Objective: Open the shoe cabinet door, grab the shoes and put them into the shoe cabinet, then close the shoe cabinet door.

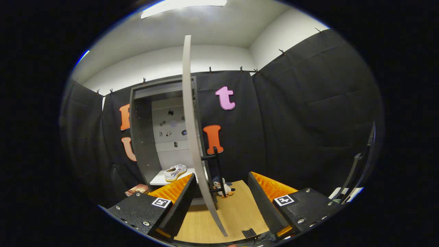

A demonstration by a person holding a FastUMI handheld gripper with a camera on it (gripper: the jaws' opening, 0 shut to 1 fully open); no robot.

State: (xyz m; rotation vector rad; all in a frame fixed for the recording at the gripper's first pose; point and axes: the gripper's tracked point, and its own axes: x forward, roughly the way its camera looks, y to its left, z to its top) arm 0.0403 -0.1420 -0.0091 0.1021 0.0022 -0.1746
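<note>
Wooden floor (pixel 236 212) up close, door edge-on between my spread fingers.

Gripper (pixel 222 200) is released, holding nothing. That thin door (pixel 192 137) looks stiff and light, so I'd grab its black handle (pixel 216 164). Beyond it, shoe (pixel 175 172) sits on the cabinet (pixel 139 137) shelf.

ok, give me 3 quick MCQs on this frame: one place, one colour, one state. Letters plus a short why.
1. Where is the shoe?
A. on the cabinet shelf
B. on the floor
C. in the tool

2. What colour is the door handle?
A. white
B. black
C. orange

3. How does the cabinet door stand?
A. shut
B. taken off
C. open, edge-on between the tool's fingers

Key:
1 A: the shoe lies on the white shelf inside the cabinet.
2 B: the bar on the door is black.
3 C: the interior is exposed; the tool is open, fingers either side of the door's edge, not pressing it.
</note>
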